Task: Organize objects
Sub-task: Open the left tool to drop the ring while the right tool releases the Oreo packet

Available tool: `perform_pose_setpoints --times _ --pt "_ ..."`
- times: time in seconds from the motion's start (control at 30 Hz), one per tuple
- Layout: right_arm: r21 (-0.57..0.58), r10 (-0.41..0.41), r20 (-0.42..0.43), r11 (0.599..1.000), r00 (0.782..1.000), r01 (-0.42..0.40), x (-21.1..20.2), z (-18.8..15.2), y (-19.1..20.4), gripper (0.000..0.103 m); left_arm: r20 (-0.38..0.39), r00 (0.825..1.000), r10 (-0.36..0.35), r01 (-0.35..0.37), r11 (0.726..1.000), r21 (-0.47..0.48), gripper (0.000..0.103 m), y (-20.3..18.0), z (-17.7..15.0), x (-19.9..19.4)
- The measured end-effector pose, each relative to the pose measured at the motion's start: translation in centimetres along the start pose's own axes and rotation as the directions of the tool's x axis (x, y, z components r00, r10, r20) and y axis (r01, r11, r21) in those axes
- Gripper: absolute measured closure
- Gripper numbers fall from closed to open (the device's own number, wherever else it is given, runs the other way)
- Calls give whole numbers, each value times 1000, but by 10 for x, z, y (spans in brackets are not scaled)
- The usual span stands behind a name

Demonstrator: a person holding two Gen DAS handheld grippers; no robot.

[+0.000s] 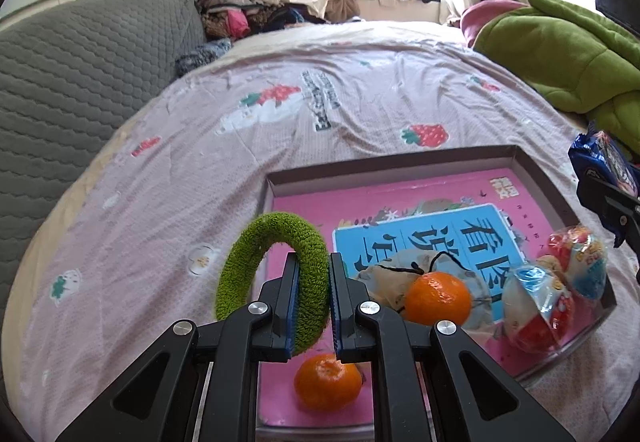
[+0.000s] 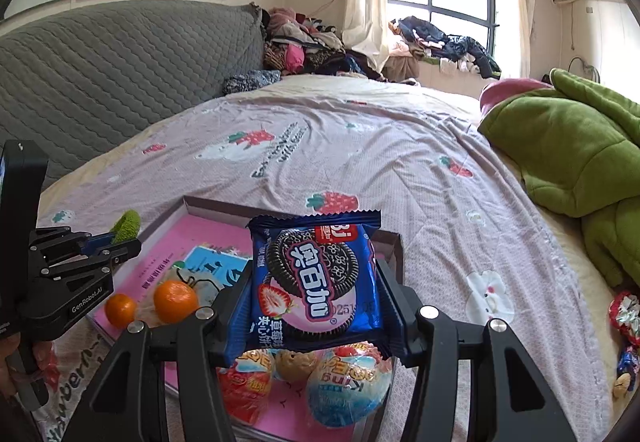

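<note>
My left gripper is shut on a fuzzy green ring, held upright over the near left corner of a shallow pink-lined box on the bed. Two oranges and several wrapped snack balls lie in the box on a blue booklet. My right gripper is shut on a blue Oreo cookie packet, held above the snack balls at the box's near right end. In the right wrist view, the left gripper hangs at the left with the ring's green tip showing.
The box sits on a pink strawberry-print bedspread. A green quilt is piled at the right, a grey padded headboard at the left. More wrapped sweets lie on the bed at the far right.
</note>
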State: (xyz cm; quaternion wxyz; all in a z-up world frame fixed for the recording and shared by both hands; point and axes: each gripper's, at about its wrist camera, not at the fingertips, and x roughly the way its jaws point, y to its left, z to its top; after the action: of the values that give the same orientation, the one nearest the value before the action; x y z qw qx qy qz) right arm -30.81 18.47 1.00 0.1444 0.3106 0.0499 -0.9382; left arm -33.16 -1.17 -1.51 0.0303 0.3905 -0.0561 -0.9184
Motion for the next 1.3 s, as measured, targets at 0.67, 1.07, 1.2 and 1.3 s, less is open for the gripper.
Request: perform_pose_setpoints --times 0.67,1.07,1.2,1.3 --pt "-72 -103 -78 993 992 97 48 -27 12 47 -118 993 -19 17 1000 -11 87 -5 -8 53" --pt "11 -31 -124 999 992 33 64 -27 -6 46 -127 992 -22 21 1000 -9 87 -7 -10 56" --pt "-3 -64 -112 998 992 64 61 -26 -6 46 -127 992 -25 24 1000 -10 87 -7 -10 57" --pt "-5 -66 -112 998 992 65 60 -25 -6 46 -128 992 -24 22 1000 -17 85 -6 -10 57"
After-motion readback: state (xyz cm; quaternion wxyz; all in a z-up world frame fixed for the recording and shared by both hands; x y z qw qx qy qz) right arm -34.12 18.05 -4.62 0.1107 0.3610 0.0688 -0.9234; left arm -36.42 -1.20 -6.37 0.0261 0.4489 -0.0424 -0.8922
